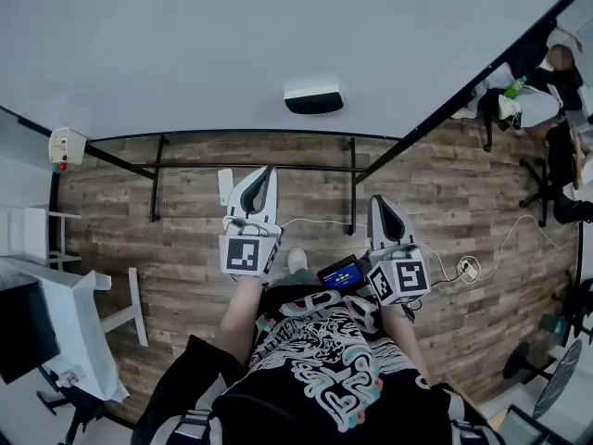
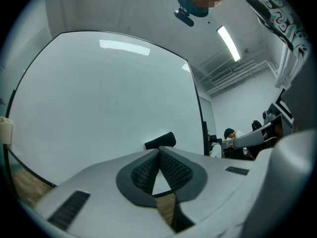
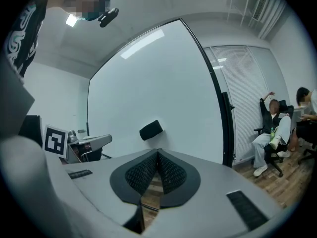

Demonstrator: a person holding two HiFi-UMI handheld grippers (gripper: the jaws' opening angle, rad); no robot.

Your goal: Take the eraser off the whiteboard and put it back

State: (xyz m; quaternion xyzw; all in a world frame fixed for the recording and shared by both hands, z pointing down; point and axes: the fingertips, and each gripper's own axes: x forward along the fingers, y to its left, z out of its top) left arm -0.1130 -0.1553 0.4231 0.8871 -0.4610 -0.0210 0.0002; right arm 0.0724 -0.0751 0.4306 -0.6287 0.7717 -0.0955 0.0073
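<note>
Whiteboard (image 1: 185, 44) cut off at edges — eraser (image 1: 313, 99) stuck on it.

Black shirt (image 1: 324, 383) with white swirl print. Left hand-held gripper (image 1: 269, 170) and right hand-held gripper (image 1: 378, 201): pale grey shells, black ribbed pads (image 2: 141, 172), black-and-white marker cubes (image 1: 248, 255).

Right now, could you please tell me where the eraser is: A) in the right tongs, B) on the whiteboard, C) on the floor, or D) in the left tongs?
B: the eraser sits on the whiteboard, ahead of the left tongs and the right tongs, both shut with nothing between them.
</note>
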